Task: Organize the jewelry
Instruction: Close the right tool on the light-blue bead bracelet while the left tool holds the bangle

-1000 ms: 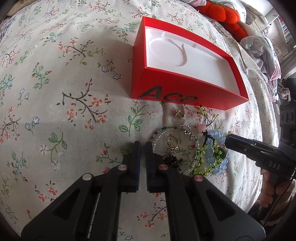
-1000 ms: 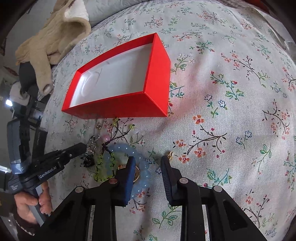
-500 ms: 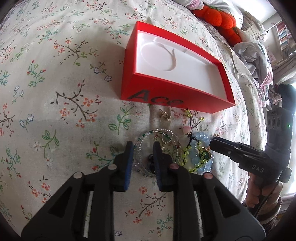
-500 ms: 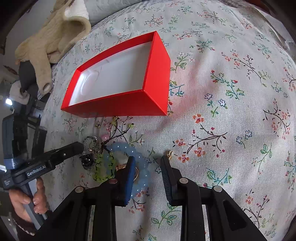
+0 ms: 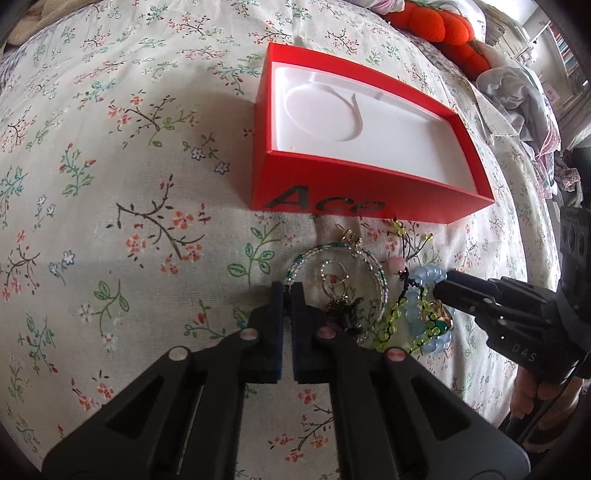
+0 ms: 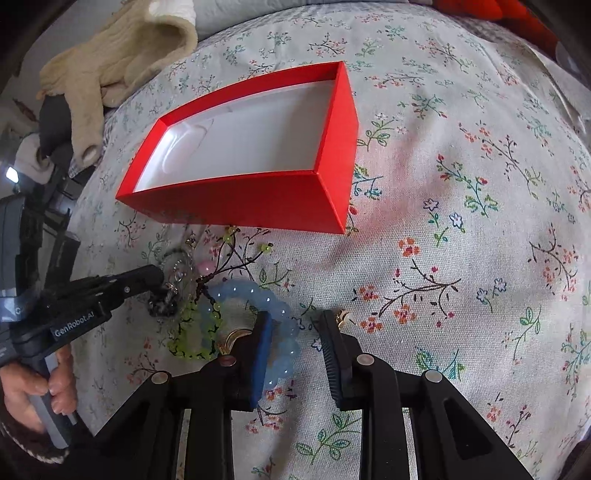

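Note:
A red box (image 5: 369, 199) with a white lining stands open on the flowered bedspread; it also shows in the right wrist view (image 6: 258, 199). In front of it lies a heap of jewelry: a clear and green beaded bracelet (image 5: 373, 273), a pale blue bead bracelet (image 6: 284, 332), a yellow-green bead string (image 6: 192, 350) and a small gold earring (image 6: 345, 315). My left gripper (image 5: 287, 288) is shut on the left edge of the clear beaded bracelet. My right gripper (image 6: 293, 321) is open, its fingers astride the right side of the blue bracelet.
A beige knitted garment (image 6: 110, 62) lies at the bed's far left. An orange plush toy (image 5: 439, 26) and crumpled clothes (image 5: 517, 96) lie beyond the box. The bedspread (image 6: 480, 221) stretches to the right of the box.
My left gripper opened, moved onto the clear beaded bracelet's edge and closed on it. My right gripper stayed open over the blue bracelet.

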`<action>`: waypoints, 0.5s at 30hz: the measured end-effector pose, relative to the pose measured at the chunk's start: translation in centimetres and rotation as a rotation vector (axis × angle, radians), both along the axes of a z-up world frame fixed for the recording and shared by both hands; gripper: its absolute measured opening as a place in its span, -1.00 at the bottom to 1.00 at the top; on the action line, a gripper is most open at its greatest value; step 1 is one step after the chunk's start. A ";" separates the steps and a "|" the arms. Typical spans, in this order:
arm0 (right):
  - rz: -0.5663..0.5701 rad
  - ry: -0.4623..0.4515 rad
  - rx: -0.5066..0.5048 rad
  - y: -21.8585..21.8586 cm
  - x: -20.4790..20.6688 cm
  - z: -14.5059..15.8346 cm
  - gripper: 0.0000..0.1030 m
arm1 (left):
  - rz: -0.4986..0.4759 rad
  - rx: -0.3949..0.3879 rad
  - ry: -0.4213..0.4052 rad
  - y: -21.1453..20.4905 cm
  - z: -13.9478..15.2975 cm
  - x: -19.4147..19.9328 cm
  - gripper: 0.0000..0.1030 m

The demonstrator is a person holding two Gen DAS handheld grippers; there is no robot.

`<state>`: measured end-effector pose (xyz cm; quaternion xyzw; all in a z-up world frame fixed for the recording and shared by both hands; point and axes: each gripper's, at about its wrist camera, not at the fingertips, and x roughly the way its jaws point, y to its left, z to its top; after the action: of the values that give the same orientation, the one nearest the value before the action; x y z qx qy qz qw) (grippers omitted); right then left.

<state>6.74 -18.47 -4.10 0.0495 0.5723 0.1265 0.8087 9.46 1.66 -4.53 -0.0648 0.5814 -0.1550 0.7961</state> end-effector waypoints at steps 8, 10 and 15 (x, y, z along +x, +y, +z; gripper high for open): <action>-0.020 -0.026 0.031 -0.4 -0.4 1.8 -0.78 | 0.016 -0.027 -0.062 0.6 2.3 -1.2 -0.92; -0.019 -0.048 0.046 -0.7 -0.9 2.8 -0.78 | 0.002 -0.027 -0.070 0.7 2.8 -1.7 -0.92; -0.019 -0.084 0.064 -0.7 -2.1 4.4 -0.78 | 0.027 -0.002 -0.033 1.7 2.5 -2.3 -0.92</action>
<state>4.68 -19.18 0.27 0.0755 0.5330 0.1392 0.8312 7.14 3.38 -2.02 -0.0708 0.5673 -0.1460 0.8074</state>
